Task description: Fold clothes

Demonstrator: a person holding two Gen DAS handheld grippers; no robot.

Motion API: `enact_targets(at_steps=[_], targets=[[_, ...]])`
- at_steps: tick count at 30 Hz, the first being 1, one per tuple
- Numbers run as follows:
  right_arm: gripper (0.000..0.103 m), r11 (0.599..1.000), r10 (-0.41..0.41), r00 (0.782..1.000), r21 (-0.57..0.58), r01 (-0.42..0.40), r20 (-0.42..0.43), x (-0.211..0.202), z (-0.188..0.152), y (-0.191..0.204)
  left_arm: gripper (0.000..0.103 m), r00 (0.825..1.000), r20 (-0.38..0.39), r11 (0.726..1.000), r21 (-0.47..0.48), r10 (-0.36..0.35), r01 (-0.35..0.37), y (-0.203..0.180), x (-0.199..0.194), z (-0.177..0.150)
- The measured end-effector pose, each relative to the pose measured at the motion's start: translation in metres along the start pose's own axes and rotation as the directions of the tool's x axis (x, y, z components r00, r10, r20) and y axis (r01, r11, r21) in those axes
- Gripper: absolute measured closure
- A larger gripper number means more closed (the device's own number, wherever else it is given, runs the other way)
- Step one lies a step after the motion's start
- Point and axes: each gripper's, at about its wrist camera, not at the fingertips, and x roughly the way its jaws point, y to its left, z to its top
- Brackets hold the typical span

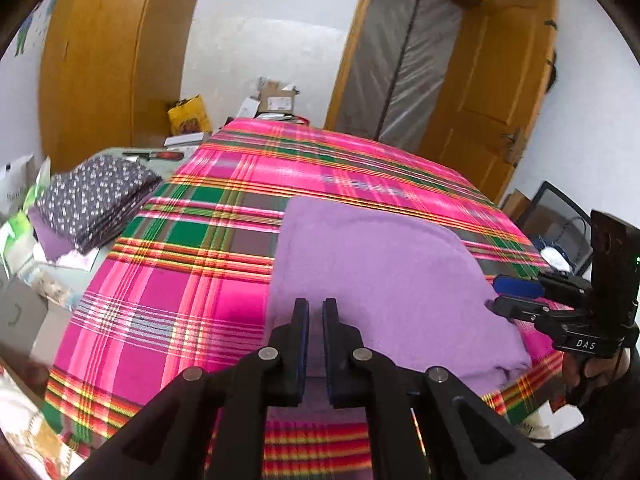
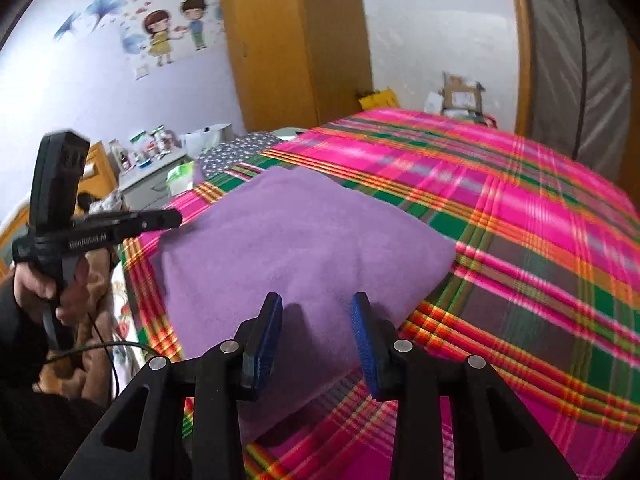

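my left gripper (image 1: 316,304) has its fingers nearly pressed together with only a thin gap, nothing between them, hovering over the near edge of the purple garment (image 1: 376,264). my right gripper (image 2: 318,300) is spread wide and empty above the same cloth. the garment lies as a neat, thick rectangle on the plaid bedspread (image 1: 168,280). it could be finished or want another fold. to grip well, i'd catch all layers at a corner.

Fuzzy matt purple fleece garment (image 1: 376,276) lies ahead of the matt black plastic right gripper (image 2: 316,308), on a smooth woven plaid bedcover (image 2: 520,216), glossy wooden door (image 1: 492,92) beyond.
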Motion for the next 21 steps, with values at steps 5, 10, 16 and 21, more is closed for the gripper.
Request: enact_targets(at_steps=[5,10,16,21], targets=[[0.066,0.999,0.01,1.0,-0.053,-0.01,-0.013,-0.001,-0.015,0.011,0.097,0.999,-0.035,1.0,-0.013,0.0,0.0,0.002,0.011,-0.015],[0.06,0.999,0.026,1.0,-0.02,-0.026,-0.018,0.0,-0.019,0.003,0.097,1.0,-0.025,0.999,-0.034,-0.014,0.013,0.006,0.012,-0.016],[0.054,0.999,0.037,0.999,0.021,-0.037,-0.021,0.002,-0.021,-0.005,0.097,0.999,-0.029,0.999,-0.041,-0.021,0.02,0.006,0.01,-0.013],[0.054,1.0,0.016,1.0,0.024,-0.016,-0.014,-0.004,-0.016,-0.003,0.097,0.999,-0.036,0.999,-0.036,-0.018,0.016,0.003,0.008,-0.008]])
